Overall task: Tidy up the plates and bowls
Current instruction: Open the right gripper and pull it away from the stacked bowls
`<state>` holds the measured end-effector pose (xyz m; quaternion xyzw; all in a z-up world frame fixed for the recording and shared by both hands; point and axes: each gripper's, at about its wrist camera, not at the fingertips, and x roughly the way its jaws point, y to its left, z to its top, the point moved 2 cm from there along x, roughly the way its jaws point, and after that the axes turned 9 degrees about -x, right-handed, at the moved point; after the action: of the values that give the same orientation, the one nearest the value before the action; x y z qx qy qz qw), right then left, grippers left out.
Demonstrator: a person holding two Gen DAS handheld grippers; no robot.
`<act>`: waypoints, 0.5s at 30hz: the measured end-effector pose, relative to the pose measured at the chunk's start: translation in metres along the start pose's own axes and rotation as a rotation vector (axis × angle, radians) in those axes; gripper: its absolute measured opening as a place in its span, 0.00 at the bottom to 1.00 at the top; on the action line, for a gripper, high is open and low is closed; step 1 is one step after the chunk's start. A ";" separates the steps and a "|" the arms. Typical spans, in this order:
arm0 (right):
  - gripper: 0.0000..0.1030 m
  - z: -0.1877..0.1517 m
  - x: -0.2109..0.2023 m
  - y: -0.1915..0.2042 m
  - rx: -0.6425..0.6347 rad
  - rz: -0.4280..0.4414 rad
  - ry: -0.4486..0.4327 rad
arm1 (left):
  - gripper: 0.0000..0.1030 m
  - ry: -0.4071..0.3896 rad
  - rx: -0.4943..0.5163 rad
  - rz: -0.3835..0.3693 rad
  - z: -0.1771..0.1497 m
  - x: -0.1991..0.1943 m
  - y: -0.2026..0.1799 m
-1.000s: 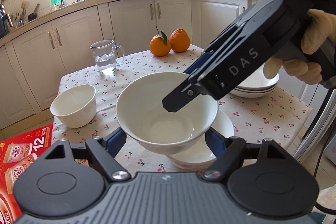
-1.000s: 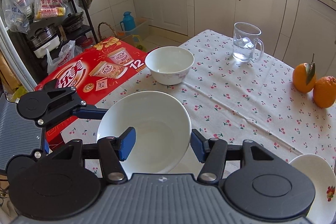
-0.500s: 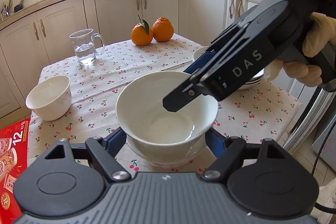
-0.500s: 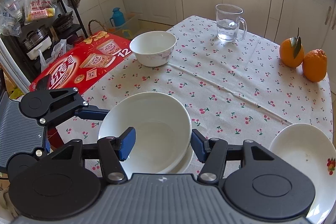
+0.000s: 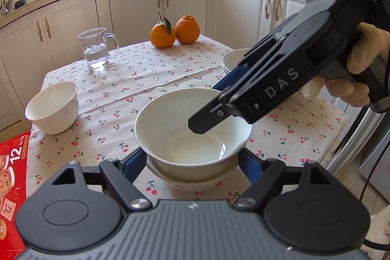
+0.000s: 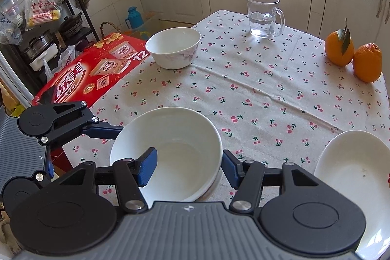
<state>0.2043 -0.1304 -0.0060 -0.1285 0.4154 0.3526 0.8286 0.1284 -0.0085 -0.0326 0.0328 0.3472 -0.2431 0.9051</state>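
A white bowl (image 5: 170, 118) (image 6: 170, 133) sits nested in a second bowl (image 5: 192, 183) near the table's front edge. My left gripper (image 5: 192, 161) is shut on it, a blue pad on each side of its lower wall. My right gripper (image 6: 187, 168) is shut over its rim, one finger (image 5: 202, 124) inside the bowl and the other outside. A smaller white bowl (image 5: 52, 109) (image 6: 174, 46) stands alone by the far left edge. A stack of white plates (image 5: 234, 60) (image 6: 351, 162) lies to the right.
A glass mug of water (image 5: 96, 50) (image 6: 263, 16) and two oranges (image 5: 174, 32) (image 6: 353, 55) stand at the far side of the cherry tablecloth (image 6: 256, 89). A red carton (image 6: 90, 70) lies beside the table's left edge. White cabinets ring the room.
The held bowl has come down from above and beside the lower bowl and now rests nested in it. Both grippers kept their hold.
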 end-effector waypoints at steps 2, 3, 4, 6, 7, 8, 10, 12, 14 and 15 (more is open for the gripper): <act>0.62 0.000 0.001 0.000 -0.001 -0.002 0.003 | 0.80 0.000 -0.004 -0.003 0.000 0.000 0.001; 0.62 -0.001 0.002 0.000 -0.001 -0.001 0.004 | 0.80 0.000 -0.005 -0.004 0.000 0.000 0.001; 0.62 -0.001 0.002 0.000 -0.002 -0.001 0.003 | 0.80 0.000 -0.006 -0.005 -0.001 0.000 0.002; 0.62 -0.001 0.002 0.000 0.000 -0.001 0.004 | 0.80 0.000 -0.007 -0.006 -0.001 0.000 0.002; 0.62 -0.001 0.002 0.000 -0.001 -0.003 0.004 | 0.81 0.000 -0.007 -0.006 -0.001 0.000 0.003; 0.62 -0.001 0.002 0.001 -0.003 -0.005 0.005 | 0.81 0.000 -0.008 -0.006 -0.001 0.001 0.002; 0.63 -0.001 0.003 0.000 -0.004 -0.010 0.007 | 0.83 -0.006 -0.002 -0.006 -0.001 0.000 0.003; 0.64 -0.002 0.003 0.000 -0.008 -0.012 0.003 | 0.89 -0.020 0.010 -0.001 -0.001 -0.002 0.002; 0.69 -0.002 0.002 0.001 -0.004 -0.005 0.000 | 0.90 -0.022 0.011 -0.010 -0.001 -0.003 0.002; 0.73 -0.002 0.002 0.001 -0.006 -0.005 -0.002 | 0.90 -0.021 0.011 -0.014 -0.001 -0.004 0.002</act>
<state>0.2028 -0.1297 -0.0084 -0.1317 0.4131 0.3520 0.8295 0.1263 -0.0047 -0.0314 0.0330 0.3367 -0.2517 0.9067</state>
